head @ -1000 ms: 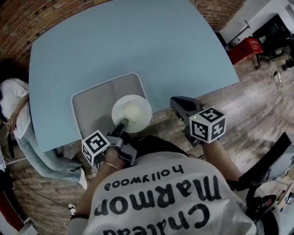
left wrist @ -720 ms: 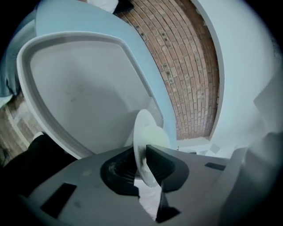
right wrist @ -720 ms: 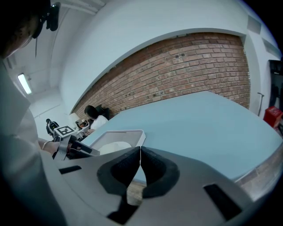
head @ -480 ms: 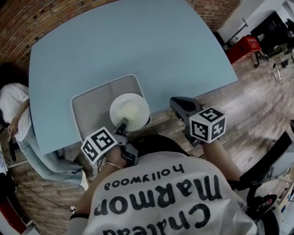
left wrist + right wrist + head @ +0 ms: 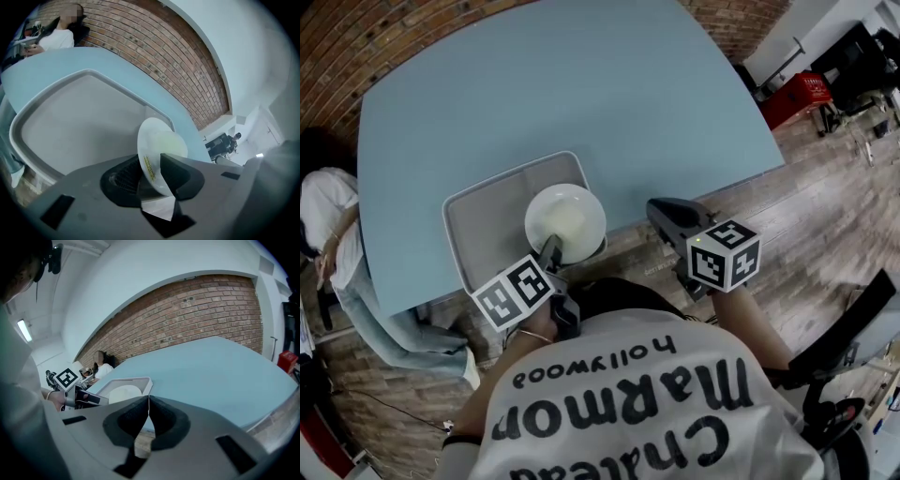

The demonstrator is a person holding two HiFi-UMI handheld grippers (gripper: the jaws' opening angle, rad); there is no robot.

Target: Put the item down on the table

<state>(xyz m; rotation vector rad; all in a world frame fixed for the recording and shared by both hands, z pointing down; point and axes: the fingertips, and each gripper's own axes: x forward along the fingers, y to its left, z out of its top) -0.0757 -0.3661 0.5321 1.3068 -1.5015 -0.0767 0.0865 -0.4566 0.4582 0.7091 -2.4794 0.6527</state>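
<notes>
Over grey tray [image 5: 476,223] at near edge of blue table [image 5: 581,84]: left gripper [image 5: 550,249] jaws clamped on rim of white plate [image 5: 566,217]. Right gripper [image 5: 662,212] off table edge, jaws pressed together, empty.

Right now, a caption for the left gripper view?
Left gripper clamps a white plate by its rim over a grey tray.

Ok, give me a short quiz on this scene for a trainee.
1. True or false: the right gripper is shut with nothing between its jaws.
2. What does the left gripper clamp? A) white plate B) mug C) spoon
3. Fill in: the plate is over the gray ___, which lies on the blue table.
Key: 1 true; 2 A; 3 tray.
</notes>
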